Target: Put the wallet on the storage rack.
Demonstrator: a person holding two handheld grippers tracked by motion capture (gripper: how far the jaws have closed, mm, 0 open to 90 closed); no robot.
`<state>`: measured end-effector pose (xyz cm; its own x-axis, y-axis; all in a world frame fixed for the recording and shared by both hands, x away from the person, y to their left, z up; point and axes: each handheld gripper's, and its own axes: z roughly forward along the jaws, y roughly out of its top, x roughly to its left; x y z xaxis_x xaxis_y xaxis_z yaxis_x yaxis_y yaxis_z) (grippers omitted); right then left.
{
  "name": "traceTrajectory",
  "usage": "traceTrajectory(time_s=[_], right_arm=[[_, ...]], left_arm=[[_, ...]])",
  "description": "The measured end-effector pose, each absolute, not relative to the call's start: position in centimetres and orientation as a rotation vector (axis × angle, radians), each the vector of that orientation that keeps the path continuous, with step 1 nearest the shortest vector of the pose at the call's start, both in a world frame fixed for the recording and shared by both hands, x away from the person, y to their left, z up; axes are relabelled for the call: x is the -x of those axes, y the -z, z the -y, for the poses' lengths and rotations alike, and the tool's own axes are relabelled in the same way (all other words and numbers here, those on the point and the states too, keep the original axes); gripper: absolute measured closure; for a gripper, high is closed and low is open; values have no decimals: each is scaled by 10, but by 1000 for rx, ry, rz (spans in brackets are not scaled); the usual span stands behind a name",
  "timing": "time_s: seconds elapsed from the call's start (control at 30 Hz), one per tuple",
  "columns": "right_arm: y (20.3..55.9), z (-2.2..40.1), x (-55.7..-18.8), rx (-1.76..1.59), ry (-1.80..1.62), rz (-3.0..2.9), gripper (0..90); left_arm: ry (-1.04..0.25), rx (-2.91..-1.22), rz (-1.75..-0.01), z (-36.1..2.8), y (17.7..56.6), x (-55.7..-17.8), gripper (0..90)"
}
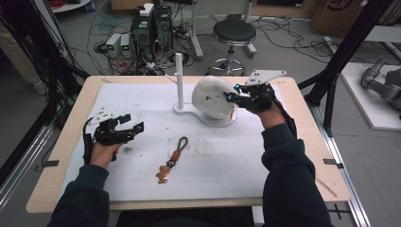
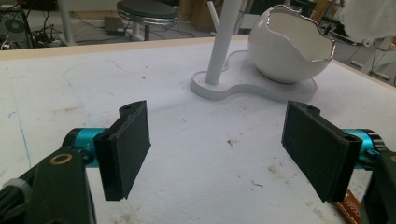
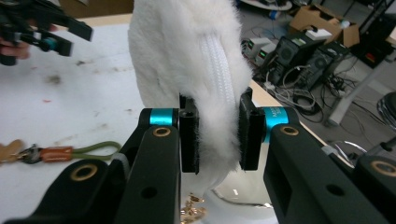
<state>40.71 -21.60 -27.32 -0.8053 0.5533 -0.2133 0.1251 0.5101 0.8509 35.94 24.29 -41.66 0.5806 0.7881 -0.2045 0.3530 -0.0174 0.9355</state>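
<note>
Keychain: a brown-tagged keychain (image 1: 171, 161) with an olive loop lies flat on the desk (image 1: 227, 189) nearest my seat, between my forearms, touched by nothing.
Left tongs: I hold the left tongs (image 1: 134, 127) low over the white mat, left of the keychain and well apart from the stand. The left gripper view has the pads standing wide with only bare mat between them, so they grip nothing. I judge this hand is parked out of the way.
Right tongs: the right tongs (image 3: 218, 136) are clamped on a fluffy white pouch (image 3: 187, 56), one pad on each side of its zipper seam. The nap is squeezed flat at the pads, so I read the grip as firm.
Pouch position: it hangs lifted just above the white egg-shaped bowl (image 2: 289, 46), not resting on the desk. Gripping at the seam lets the bulk dangle free, I reckon.
Stand: the bowl sits on a white base with an upright post (image 1: 178, 80) beside it, at the far middle of the desk.
Bowl contents: something gold glints beneath the pouch; I cannot tell what.
</note>
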Motion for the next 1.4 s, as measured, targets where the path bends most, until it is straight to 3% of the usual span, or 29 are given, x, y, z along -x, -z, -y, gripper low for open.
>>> traceTrajectory(time_s=[0.53,1.4], right_arm=[[281,214,-457,-515,-1101,-2229,751],[322,221,-465,-417,-872,-2232,751]], left_arm=[[-438,-1610,-991,-244,417,-360,237],[-421,-1609,-1006,-243,420,-361,239]])
